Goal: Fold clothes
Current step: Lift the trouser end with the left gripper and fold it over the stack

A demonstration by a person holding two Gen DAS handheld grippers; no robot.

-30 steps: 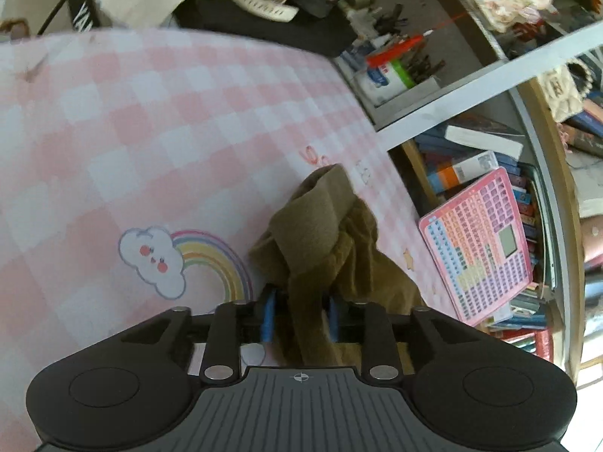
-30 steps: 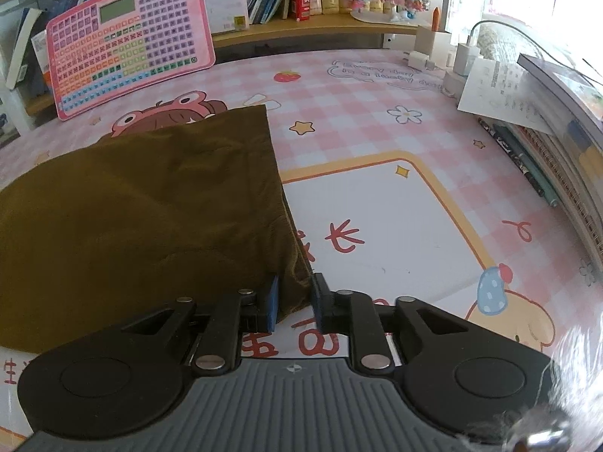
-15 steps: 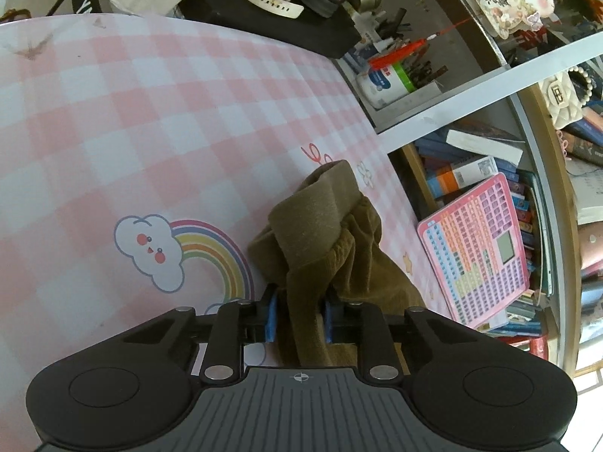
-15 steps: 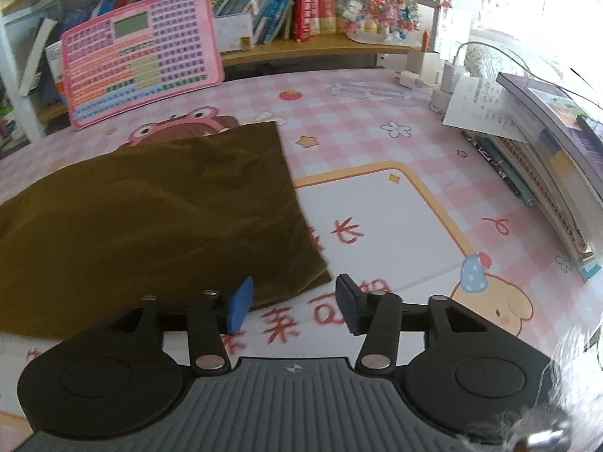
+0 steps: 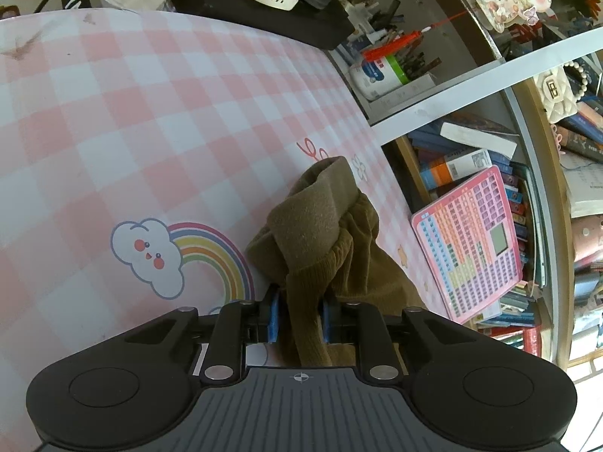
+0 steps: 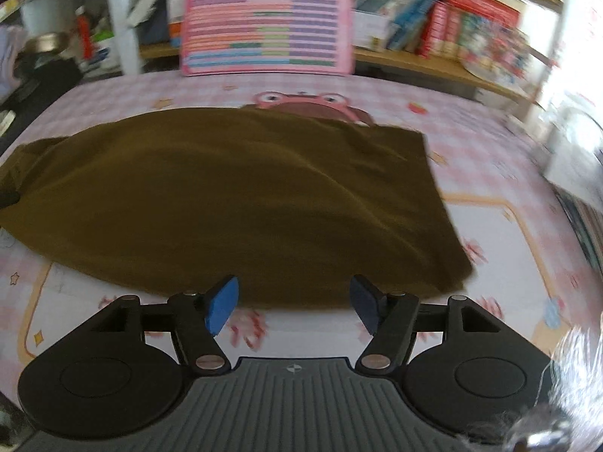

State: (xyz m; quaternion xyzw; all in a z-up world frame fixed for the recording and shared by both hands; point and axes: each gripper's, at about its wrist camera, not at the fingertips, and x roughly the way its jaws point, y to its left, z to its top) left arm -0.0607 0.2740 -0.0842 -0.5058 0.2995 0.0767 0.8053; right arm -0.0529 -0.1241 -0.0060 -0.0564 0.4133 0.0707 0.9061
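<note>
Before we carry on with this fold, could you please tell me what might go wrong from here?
1. The left gripper pinches only a bunched ribbed edge of the brown garment; pulling may drag the whole flat cloth askew.
2. The right gripper is opening with nothing between its fingers, so that side lies unsecured and could crease.
3. The pink toy tablet leans just behind the garment; a sweep might topple it.

garment: olive-brown cloth, matt and soft, with a ribbed knit band at its bunched end
table mat: smooth, faintly glossy, printed in pink checks
left gripper: matt black plastic with blue pads and small shiny metal screws
right gripper: the same matt black plastic, ridged on top
toy tablet: glossy pink plastic
</note>
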